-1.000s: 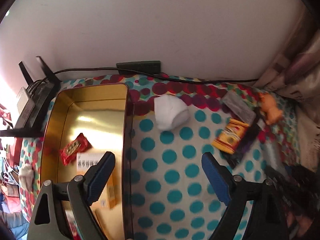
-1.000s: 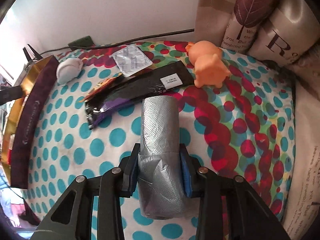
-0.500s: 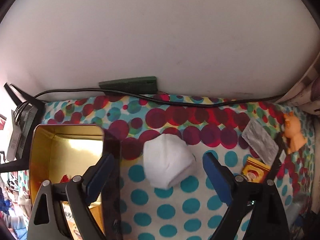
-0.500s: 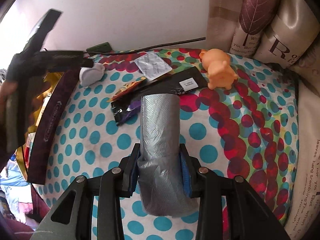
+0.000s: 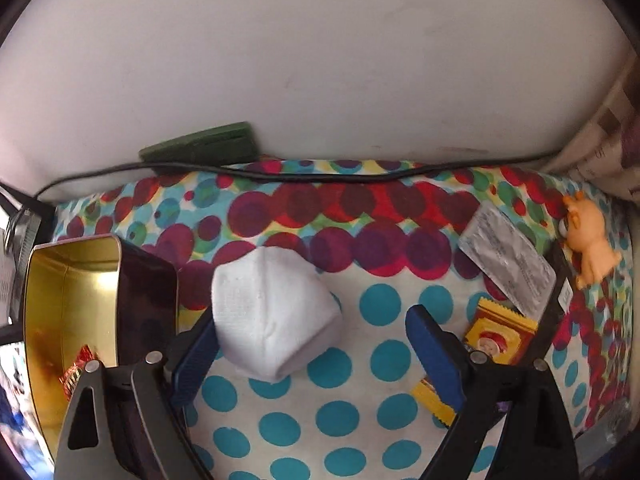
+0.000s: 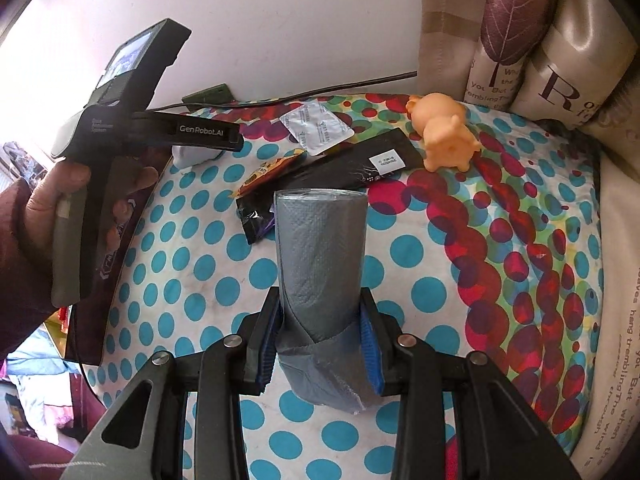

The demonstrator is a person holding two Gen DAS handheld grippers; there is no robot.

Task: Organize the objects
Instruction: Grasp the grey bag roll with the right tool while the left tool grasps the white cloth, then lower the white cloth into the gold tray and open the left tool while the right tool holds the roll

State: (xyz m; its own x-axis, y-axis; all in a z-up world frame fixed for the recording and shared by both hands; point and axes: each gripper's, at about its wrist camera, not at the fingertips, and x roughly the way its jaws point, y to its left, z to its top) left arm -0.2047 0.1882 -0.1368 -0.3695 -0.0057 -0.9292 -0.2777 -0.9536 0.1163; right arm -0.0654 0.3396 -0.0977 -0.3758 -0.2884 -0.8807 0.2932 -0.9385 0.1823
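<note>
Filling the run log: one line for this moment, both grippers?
left gripper: open, around white sock, beside gold tin | right gripper: shut on grey bag roll | surface: dotted cloth

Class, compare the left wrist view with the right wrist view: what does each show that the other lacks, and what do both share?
Only the left wrist view shows the gold inside of the tin, with a red wrapper in it. Only the right wrist view shows the grey roll clamped in the right gripper, the cushions, and the person's hand. Both show the white bundle, blister pack, orange toy and dotted cloth.
</note>
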